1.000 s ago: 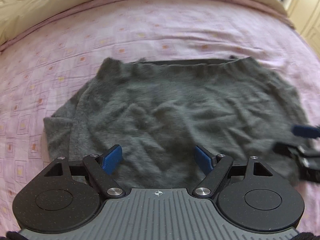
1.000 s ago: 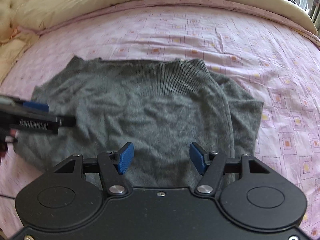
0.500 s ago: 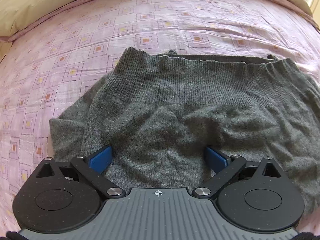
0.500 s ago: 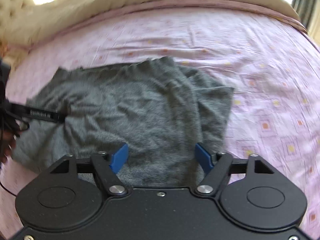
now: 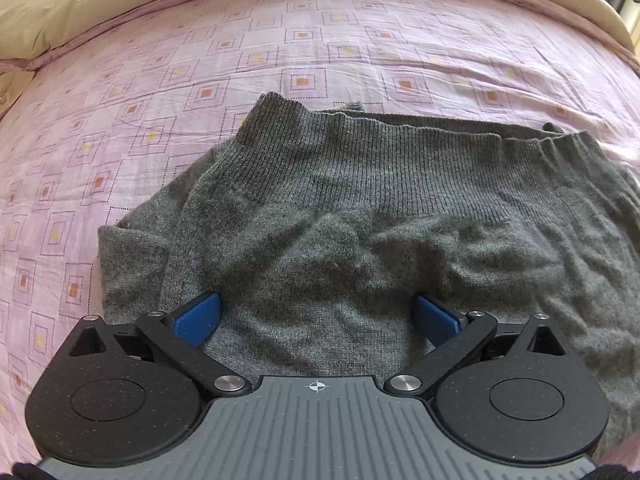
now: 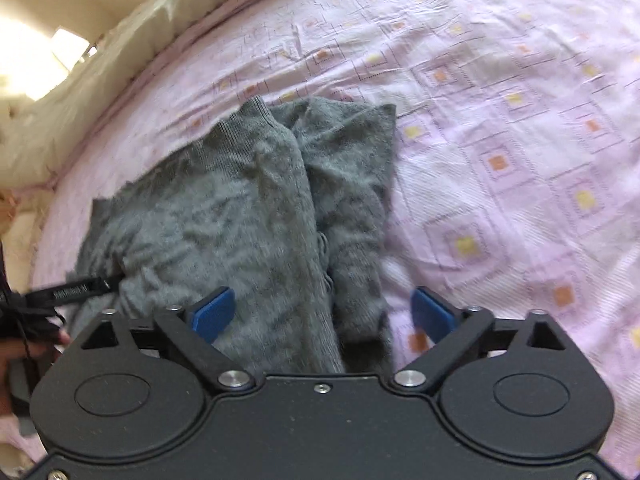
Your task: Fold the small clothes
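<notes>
The left gripper has its two blue pads spread wide, pressed down on the near part of the one grey sweater, gripping nothing. The right gripper is likewise spread, its two pads apart: the left pad sits over the sweater, the right pad over bare sheet, with the sweater's right edge between them.

Count: two grippers, four blue pads, one sweater, one pink squared sheet, and a beige cover along the far edge.

The sweater lies on the bed's middle, ribbed hem away from the left camera, a sleeve folded in at its left side.

Half a second ago the right view looked squarely over the sweater; now it has swung to the sweater's right edge and blurred, and the cloth looks bunched into a narrower ridge. The left view has come closer, the hem larger, the pads a little wider.

Only the right view shows the left gripper from the side, a thin black bar touching the sweater's left part, and a hand at the frame's edge. Only the left view shows the full hem and the tucked sleeve.
</notes>
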